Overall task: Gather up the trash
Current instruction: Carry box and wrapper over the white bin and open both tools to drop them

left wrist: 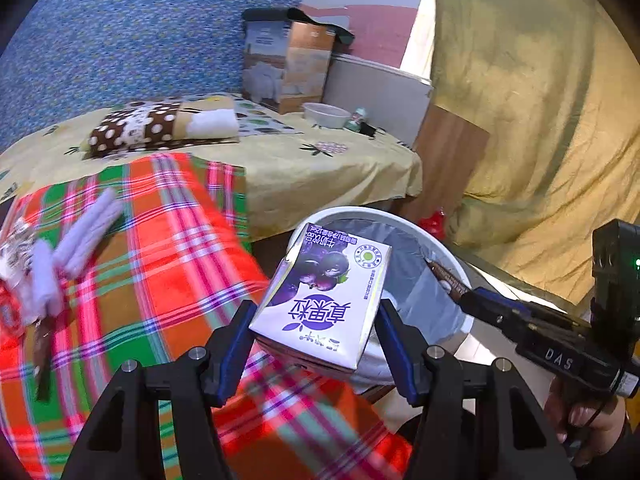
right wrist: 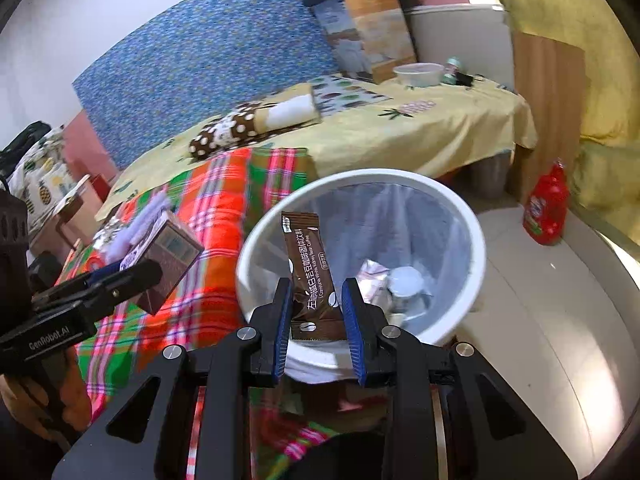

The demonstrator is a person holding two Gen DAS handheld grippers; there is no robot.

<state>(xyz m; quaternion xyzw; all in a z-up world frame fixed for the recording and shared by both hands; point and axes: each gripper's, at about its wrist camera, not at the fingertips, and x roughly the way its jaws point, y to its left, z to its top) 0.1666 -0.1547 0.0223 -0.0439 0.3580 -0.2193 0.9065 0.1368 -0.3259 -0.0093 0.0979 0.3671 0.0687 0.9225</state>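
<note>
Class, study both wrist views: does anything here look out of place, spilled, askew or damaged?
Nothing spilled or damaged. Litter remains on the plaid blanket: white fluffy sticks and wrappers. The left gripper holds a drink carton and the right gripper a coffee sachet above the white bin.

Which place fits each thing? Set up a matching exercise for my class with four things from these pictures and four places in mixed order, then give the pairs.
Things
1. milk carton
2. coffee sachet
3. red bottle
4. white bowl

Places
A. on the floor by the yellow curtain
B. in the right hand-held gripper, above the bin
C. on the yellow bedsheet, near the tall box
D. in the left hand-held gripper

Pairs: 1-D, 2-B, 3-A, 4-C
</note>
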